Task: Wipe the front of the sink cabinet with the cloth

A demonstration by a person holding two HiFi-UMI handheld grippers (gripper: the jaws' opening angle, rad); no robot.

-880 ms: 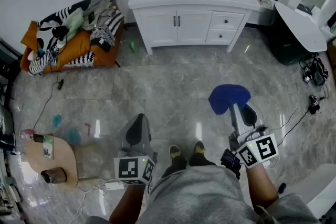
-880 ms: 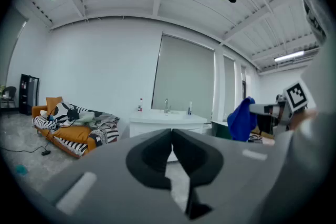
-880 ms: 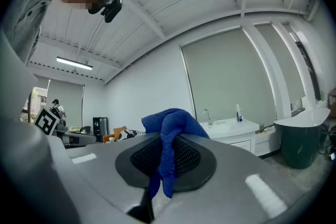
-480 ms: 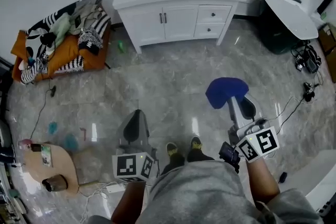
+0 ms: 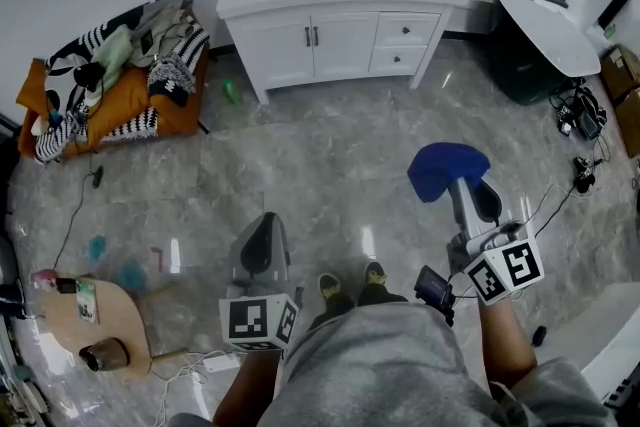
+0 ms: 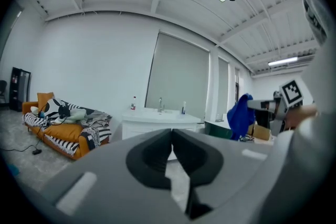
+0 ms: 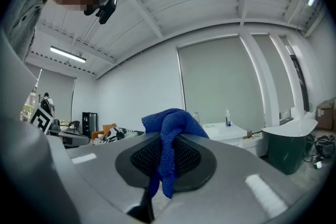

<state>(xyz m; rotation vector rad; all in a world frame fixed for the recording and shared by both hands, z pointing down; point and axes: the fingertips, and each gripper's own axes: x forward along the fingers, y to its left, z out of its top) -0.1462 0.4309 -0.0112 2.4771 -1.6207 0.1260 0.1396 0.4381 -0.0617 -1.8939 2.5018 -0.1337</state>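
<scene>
Clamps cloth in right gripper, bunched past the jaws for wiping; carries left gripper closed, empty; faces sink cabinet well ahead of both.

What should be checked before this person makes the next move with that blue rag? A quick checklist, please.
1. Cloth gripped by right tool: ok, jaws shut on it.
2. Left tool free: ok, shut with nothing in it.
3. Sink cabinet within reach: not ok, it stands far off across the room.
4. Way there: ok, nothing lies straight ahead on the floor.
5. Cabinet doors and drawers closed: ok, they look shut.
6. Cloth damp: cannot tell.
</scene>
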